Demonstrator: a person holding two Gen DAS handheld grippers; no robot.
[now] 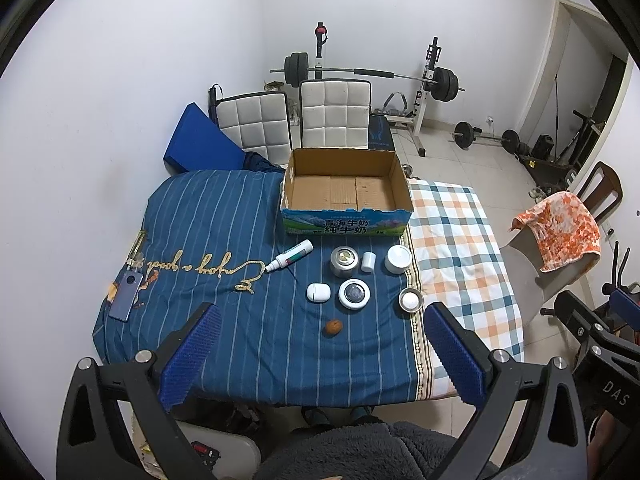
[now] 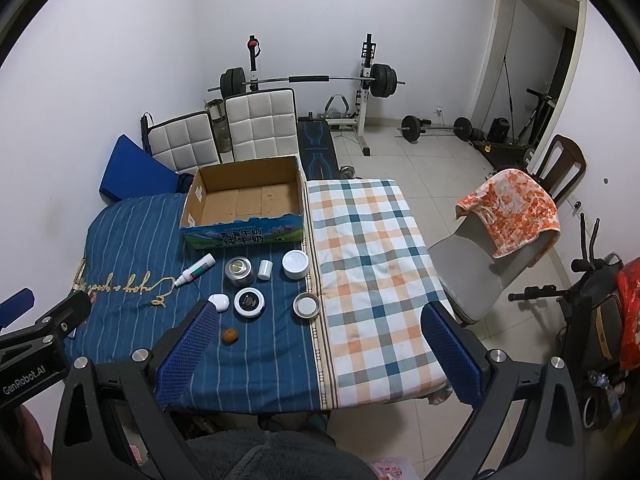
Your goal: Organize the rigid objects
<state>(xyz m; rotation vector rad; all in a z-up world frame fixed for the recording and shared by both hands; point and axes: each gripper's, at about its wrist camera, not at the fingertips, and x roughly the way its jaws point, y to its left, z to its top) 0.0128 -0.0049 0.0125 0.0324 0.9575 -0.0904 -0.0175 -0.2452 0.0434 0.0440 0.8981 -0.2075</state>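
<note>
An empty cardboard box [image 1: 345, 191] [image 2: 244, 204] stands at the far side of the cloth-covered table [image 1: 208, 216] [image 2: 360, 240]. In front of it lie a white tube [image 1: 289, 255] [image 2: 199, 269], a metal tin [image 1: 343, 261] [image 2: 239, 271], a small white bottle [image 1: 367, 261] [image 2: 265, 269], a white jar [image 1: 398, 259] [image 2: 295, 264], a white case [image 1: 318, 292] [image 2: 219, 302], a round black-and-white dish [image 1: 354, 294] [image 2: 249, 302], a small steel bowl [image 1: 411, 300] [image 2: 307, 305] and a brown nut-like ball [image 1: 333, 327] [image 2: 230, 335]. My left gripper [image 1: 320, 360] and right gripper [image 2: 318, 356] are open, empty, above the near edge.
A blue phone-like slab [image 1: 127, 295] lies at the table's left edge. Two white padded chairs [image 1: 335, 114] and a blue cushion [image 1: 200, 140] stand behind the table. A chair with an orange towel [image 2: 512, 208] stands to the right. Weight equipment [image 1: 368, 74] fills the back.
</note>
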